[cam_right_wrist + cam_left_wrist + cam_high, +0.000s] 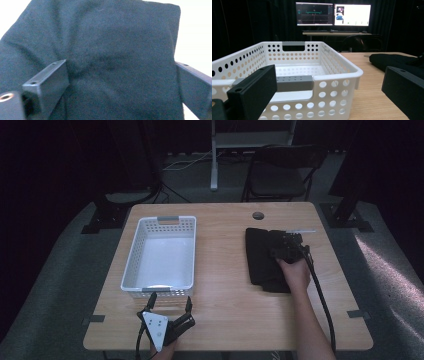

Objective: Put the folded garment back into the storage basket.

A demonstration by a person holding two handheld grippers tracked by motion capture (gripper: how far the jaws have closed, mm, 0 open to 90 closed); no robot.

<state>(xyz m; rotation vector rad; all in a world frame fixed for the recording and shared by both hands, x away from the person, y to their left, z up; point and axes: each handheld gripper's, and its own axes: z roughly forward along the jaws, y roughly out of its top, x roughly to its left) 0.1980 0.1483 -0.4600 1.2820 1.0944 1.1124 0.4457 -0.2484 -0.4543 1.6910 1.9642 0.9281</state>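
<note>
Fingers (47, 82) of right gripper (289, 246): spread wide, pressed down on folded black cloth (262, 260) at right side of desk (225, 270); one finger dents the fabric, nothing clamped between them. Fingers (254, 95) of left gripper (170, 306): spread wide, empty, just short of near wall of white perforated basket (135, 265), near front edge of desk. Grey handle inserts at both basket ends. No readable brand, label or writing on cloth, basket or grippers.

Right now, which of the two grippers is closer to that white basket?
Left. The left gripper sits just short of the white basket's near wall, open. The right gripper is across the table on the black cloth.
</note>
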